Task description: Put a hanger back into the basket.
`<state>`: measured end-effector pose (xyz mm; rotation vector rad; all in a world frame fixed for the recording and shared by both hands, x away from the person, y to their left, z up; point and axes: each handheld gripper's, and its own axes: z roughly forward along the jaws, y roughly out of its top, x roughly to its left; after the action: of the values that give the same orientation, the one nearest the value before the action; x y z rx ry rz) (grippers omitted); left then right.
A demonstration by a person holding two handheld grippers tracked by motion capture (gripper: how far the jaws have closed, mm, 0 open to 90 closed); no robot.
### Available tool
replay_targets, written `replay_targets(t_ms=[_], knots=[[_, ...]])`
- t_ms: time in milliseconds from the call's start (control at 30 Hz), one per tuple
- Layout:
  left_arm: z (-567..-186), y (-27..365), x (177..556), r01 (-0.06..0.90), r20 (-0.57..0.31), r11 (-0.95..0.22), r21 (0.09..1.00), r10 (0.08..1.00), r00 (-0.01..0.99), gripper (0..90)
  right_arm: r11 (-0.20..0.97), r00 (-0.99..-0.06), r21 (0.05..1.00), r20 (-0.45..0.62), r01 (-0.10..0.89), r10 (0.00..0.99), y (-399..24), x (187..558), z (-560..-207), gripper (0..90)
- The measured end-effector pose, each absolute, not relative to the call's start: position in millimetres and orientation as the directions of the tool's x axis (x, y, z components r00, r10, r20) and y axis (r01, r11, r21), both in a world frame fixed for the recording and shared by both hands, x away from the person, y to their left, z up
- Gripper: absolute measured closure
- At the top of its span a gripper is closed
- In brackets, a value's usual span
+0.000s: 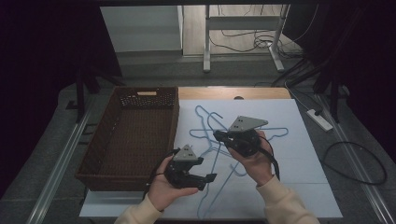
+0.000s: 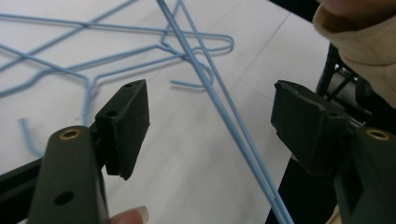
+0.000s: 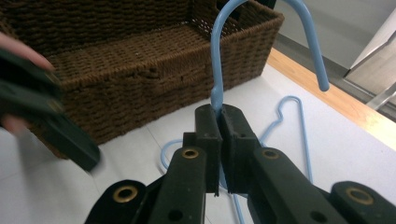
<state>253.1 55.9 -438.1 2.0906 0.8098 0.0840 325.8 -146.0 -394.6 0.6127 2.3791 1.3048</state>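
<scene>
My right gripper (image 3: pixel 219 116) is shut on the neck of a blue wire hanger (image 3: pixel 214 70), whose hook curves up above the jaws. In the high view, the right gripper (image 1: pixel 217 136) holds this hanger (image 1: pixel 215 158) over the white sheet, and its wires slant down toward the front edge. My left gripper (image 1: pixel 208 171) is open near the basket's front corner. Two wires of the hanger (image 2: pixel 224 112) run between the jaws of the left gripper (image 2: pixel 210 102), touching neither pad. The left gripper (image 3: pixel 46 121) appears blurred at the left of the right gripper view.
A brown woven basket (image 1: pixel 105 121) stands on the left of the table with nothing in it. More blue hangers (image 1: pixel 275 133) lie tangled on the white sheet (image 1: pixel 303 158). A white power strip (image 1: pixel 320 119) lies on the floor to the right.
</scene>
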Motion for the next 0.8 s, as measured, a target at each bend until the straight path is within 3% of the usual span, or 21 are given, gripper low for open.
replay_targets(t_ms=[100,133,167,267,300,333,667,800], knots=[[-442.5,48.9,258.5,0.529,-0.230,-0.421,0.737,0.579,0.782,34.3,0.474,-0.846,0.860,-0.105,0.187,0.523,-143.9,322.1,-392.1,87.1],[-444.1,46.5,260.5,0.533,-0.234,-0.428,0.729,0.576,0.783,47.0,0.469,-0.846,0.864,-0.103,0.185,0.523,-143.6,319.6,-390.7,87.0],[-444.7,45.9,261.2,0.535,-0.237,-0.429,0.728,0.575,0.783,47.0,0.469,-0.846,0.864,-0.103,0.185,0.523,-143.6,319.6,-390.7,87.0],[-447.8,42.7,264.9,0.551,-0.258,-0.427,0.717,0.572,0.779,63.2,0.462,-0.847,0.868,-0.098,0.184,0.522,-144.2,318.4,-390.0,87.0],[-448.4,42.1,265.4,0.555,-0.264,-0.425,0.715,0.570,0.778,63.2,0.463,-0.846,0.868,-0.102,0.182,0.523,-144.7,318.0,-389.9,87.0],[-448.5,42.1,265.6,0.556,-0.268,-0.423,0.716,0.569,0.777,73.8,0.462,-0.844,0.868,-0.103,0.183,0.527,-146.2,318.2,-389.9,87.0],[-444.6,52.0,267.2,0.594,-0.312,-0.333,0.732,0.611,0.727,85.2,0.386,-0.849,0.903,-0.048,0.188,0.526,-161.6,318.9,-386.1,86.1],[-435.1,58.3,264.2,0.577,-0.315,-0.295,0.761,0.609,0.728,85.6,0.340,-0.849,0.926,-0.041,0.167,0.528,-173.6,313.2,-380.2,83.4]])
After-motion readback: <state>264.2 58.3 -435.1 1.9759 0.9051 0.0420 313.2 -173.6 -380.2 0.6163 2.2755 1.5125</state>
